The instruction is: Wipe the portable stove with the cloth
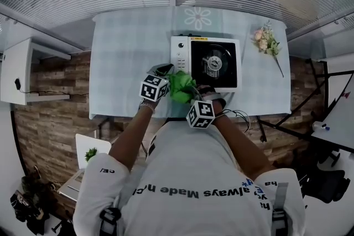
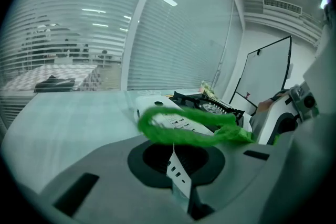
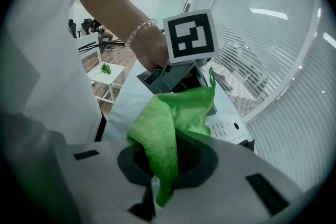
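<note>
Right tool (image 3: 154,198) clenched on green cloth (image 1: 180,87); left tool (image 2: 181,192) pinching its tag (image 2: 177,176); cloth stretched between them, at near left corner of stove (image 1: 213,63) on bench (image 1: 127,58); wiping barely begun I reckon, whole top left.

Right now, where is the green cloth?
In the head view, the green cloth is held by left gripper and right gripper at the portable stove's near-left corner.

The right claw (image 3: 160,194) clamps the green cloth (image 3: 168,128), whose far end reaches the left claw (image 3: 176,73), beside the portable stove (image 3: 227,128).
</note>
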`<state>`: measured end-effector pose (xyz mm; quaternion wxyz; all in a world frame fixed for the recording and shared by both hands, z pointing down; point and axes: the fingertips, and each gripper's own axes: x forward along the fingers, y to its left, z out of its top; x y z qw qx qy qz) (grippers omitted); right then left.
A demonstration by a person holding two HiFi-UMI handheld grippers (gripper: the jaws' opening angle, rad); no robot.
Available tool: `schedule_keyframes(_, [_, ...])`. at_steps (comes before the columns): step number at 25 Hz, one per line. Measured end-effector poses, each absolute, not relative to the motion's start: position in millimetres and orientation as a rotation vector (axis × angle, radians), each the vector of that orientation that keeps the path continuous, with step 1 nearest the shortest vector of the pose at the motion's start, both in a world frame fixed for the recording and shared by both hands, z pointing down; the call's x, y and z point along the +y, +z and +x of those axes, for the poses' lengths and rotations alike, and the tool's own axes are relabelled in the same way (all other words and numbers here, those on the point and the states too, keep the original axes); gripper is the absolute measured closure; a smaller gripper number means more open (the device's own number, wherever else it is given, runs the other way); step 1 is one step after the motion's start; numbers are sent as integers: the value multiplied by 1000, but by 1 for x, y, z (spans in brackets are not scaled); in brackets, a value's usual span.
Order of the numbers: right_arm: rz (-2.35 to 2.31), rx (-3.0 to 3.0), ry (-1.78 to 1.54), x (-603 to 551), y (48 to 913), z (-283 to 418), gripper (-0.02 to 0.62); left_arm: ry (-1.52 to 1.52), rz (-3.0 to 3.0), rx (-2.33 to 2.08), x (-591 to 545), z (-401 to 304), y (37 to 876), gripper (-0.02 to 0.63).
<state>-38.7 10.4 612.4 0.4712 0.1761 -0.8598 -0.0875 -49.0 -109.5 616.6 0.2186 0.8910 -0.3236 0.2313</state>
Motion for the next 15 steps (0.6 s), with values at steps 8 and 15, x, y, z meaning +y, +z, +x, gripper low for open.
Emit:
schedule_keyframes(8, [398,-2120,-139,20,614,-15,569,682,2519,-838,-111,-27,612,592])
schedule_keyframes(15, [325,-2129,-104,25,615,0,569,714,2522,-804,-108,-17,617,592])
